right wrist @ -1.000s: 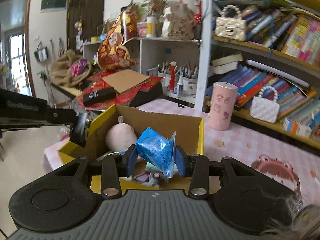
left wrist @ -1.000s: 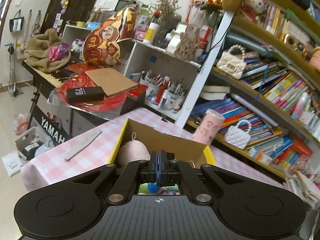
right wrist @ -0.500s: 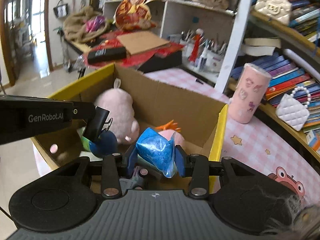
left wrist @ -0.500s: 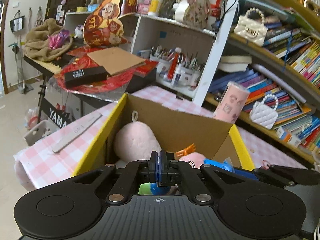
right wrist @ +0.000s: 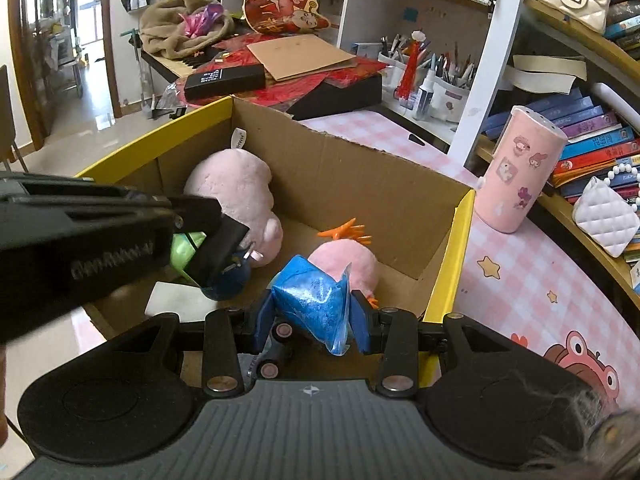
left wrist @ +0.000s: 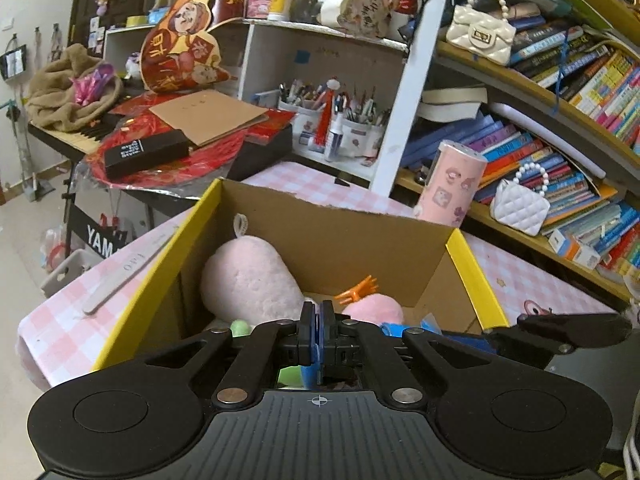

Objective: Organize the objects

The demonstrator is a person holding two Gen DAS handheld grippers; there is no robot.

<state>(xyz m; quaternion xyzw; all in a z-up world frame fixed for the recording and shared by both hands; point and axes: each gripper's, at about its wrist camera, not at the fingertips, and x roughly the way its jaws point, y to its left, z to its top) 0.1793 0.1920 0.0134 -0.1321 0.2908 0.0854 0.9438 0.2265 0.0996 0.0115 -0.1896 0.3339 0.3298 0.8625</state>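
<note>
Above the cardboard box [right wrist: 360, 184], the right gripper [right wrist: 312, 320] clamps a blue packet [right wrist: 310, 300]: light, crinkly, likely slippery; mid-body grip suits. The left gripper [left wrist: 319, 336] is closed, pinching a dark blue toy [right wrist: 230, 276].

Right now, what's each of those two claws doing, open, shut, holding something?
Left gripper: shut on something small and dark blue, over the box.
Right gripper: shut on a blue packet.

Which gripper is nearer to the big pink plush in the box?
Left. The left gripper hangs just beside the big pink plush; the right gripper, shut on a blue packet, is farther back.
</note>
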